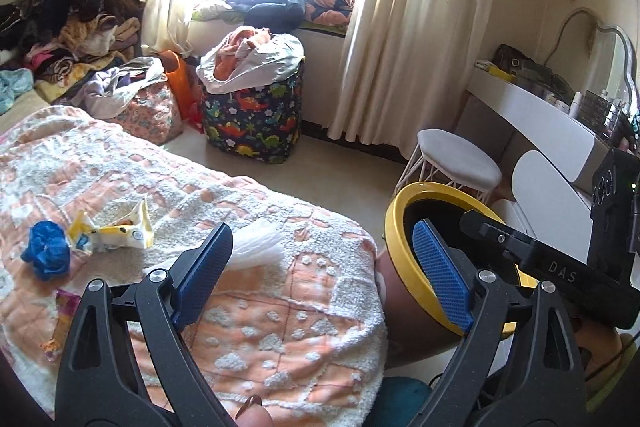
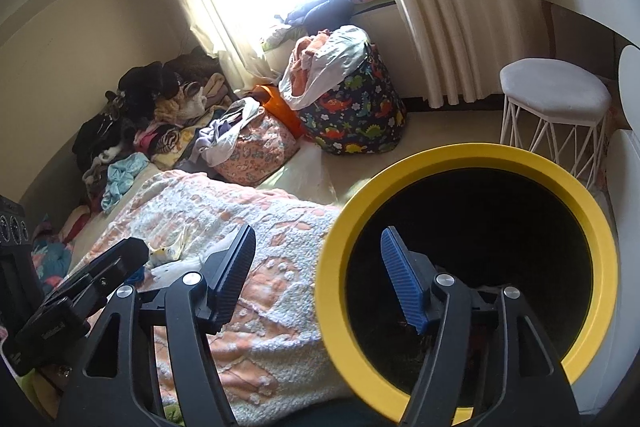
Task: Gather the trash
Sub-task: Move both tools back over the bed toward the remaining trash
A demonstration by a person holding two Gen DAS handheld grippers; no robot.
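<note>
Trash lies scattered on the bed's peach-and-white blanket, largest thing in view. Beside the bed's corner stands a yellow-rimmed bin with a dark inside (its contents cannot be made out). The left gripper hangs wide open over the blanket, holding nothing; the right gripper is equally wide, one blue pad over the bin's mouth. On the blanket lie a white crumpled tissue, a yellow-and-white wrapper and, touching it, a blue wad.

Blanketed bed — blue wad, yellow wrapper, white tissue
</note>
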